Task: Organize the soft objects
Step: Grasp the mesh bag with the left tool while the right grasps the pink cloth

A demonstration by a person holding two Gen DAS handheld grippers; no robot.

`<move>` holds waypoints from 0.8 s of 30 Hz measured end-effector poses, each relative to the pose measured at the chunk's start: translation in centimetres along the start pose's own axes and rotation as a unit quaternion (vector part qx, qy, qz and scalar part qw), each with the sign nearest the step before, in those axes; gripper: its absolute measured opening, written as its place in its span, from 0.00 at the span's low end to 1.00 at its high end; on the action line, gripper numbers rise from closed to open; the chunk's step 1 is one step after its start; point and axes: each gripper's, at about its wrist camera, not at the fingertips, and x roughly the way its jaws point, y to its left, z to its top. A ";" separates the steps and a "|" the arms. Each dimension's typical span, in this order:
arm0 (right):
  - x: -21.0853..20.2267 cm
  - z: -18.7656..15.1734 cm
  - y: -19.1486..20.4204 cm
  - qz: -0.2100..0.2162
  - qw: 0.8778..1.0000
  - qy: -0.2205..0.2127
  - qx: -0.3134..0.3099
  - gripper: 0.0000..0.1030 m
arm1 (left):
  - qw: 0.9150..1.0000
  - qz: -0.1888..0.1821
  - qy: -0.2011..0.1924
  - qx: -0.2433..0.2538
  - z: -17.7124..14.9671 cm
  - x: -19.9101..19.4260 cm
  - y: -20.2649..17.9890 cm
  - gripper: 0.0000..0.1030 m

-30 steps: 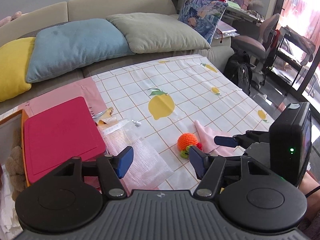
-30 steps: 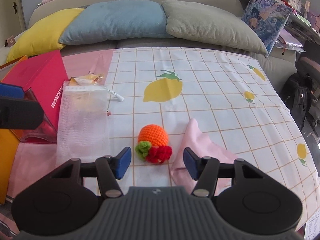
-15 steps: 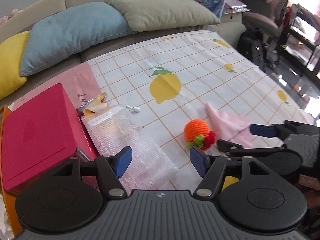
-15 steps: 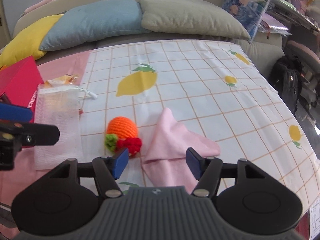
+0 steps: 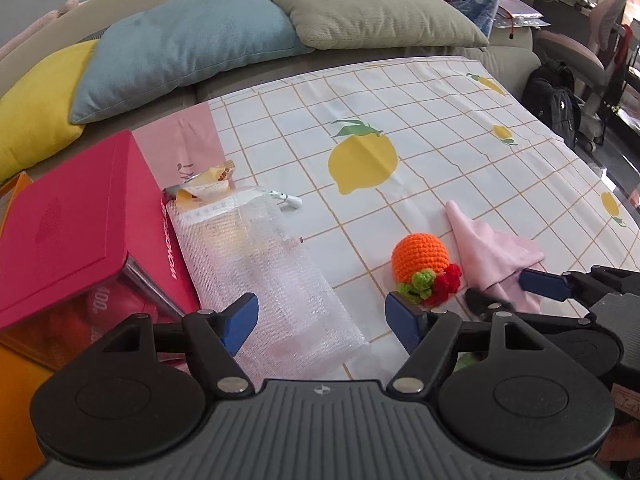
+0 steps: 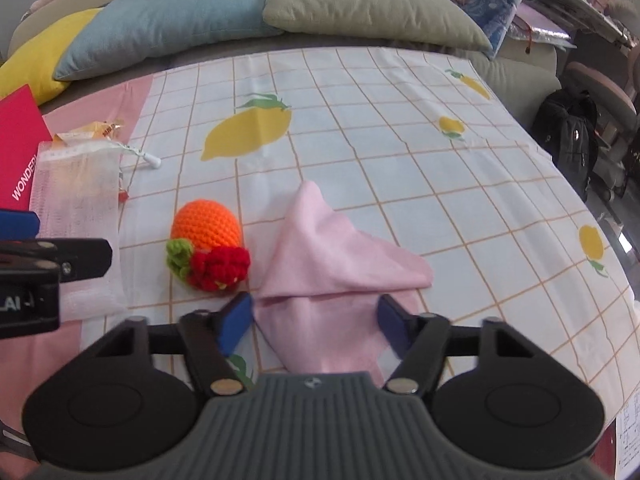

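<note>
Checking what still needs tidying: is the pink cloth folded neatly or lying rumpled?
Rumpled. The pink cloth lies in a loose, peaked heap with uneven overlapping flaps, not squared.

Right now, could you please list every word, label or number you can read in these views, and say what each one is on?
"WONDER...", white letters, cut off: side of the red box.
"400", seen through the box's clear front.
"LAI": left hand-held gripper, partly out of frame.
Print on the mesh bag's white band: too small to read.

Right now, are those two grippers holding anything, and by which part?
Nothing is held yet. The right gripper, just closing, straddles the pink cloth's near folded end without pinching it. The left gripper, just opening, is above the mesh bag.
</note>
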 end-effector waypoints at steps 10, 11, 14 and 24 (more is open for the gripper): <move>-0.1 0.1 -0.3 -0.016 1.000 -0.008 -0.002 0.02 | 0.997 0.033 -0.003 -0.063 -1.1 2.3 0.5 0.86; -0.1 0.2 -0.3 -0.015 1.000 -0.008 0.000 0.02 | 0.997 0.042 0.000 -0.060 -1.2 2.7 0.3 0.86; -0.1 0.1 -0.5 -0.012 1.000 -0.008 0.009 0.02 | 0.997 0.050 0.016 -0.048 -1.5 3.6 0.0 0.83; -0.2 0.2 -0.6 -0.010 1.000 -0.007 0.018 0.02 | 1.000 -0.004 0.008 -0.011 -1.8 2.9 0.1 0.06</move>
